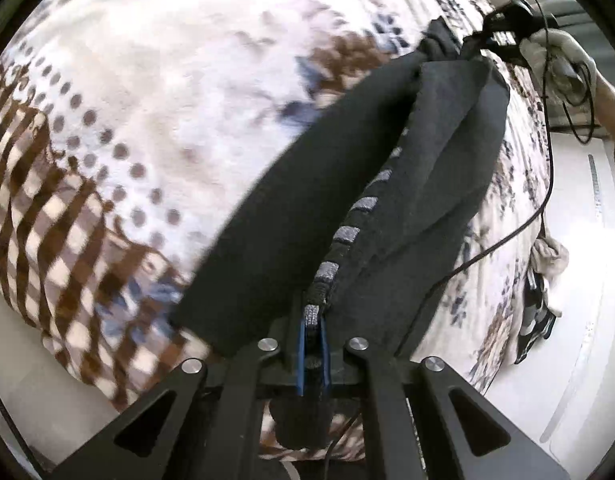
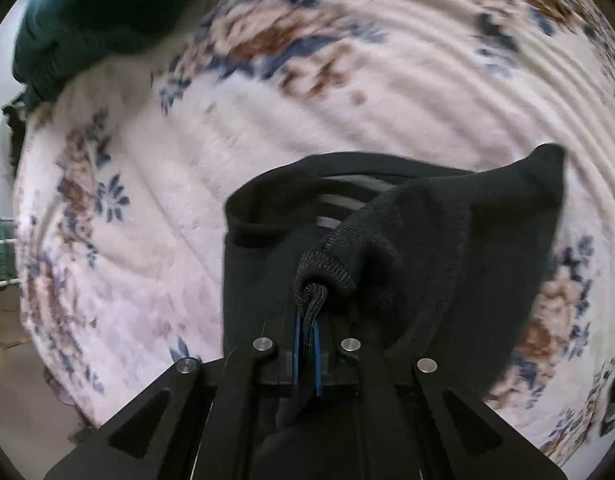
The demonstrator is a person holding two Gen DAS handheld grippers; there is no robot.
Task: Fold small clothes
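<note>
A small black garment (image 1: 347, 184) with a grey-and-black banded edge hangs stretched between my two grippers above a patterned blanket (image 1: 147, 92). My left gripper (image 1: 313, 320) is shut on one end of its banded edge. In the left wrist view my right gripper (image 1: 487, 34) holds the far end, with a gloved hand (image 1: 559, 60) behind it. In the right wrist view my right gripper (image 2: 307, 316) is shut on a bunched edge of the garment (image 2: 447, 240), which drapes down over the floral blanket (image 2: 307, 92).
A dark teal cloth (image 2: 87, 12) lies at the blanket's far left corner. Light and dark small clothes (image 1: 547, 272) lie at the blanket's right edge, by a white surface (image 1: 579, 240). A black cable (image 1: 547, 184) trails across the blanket.
</note>
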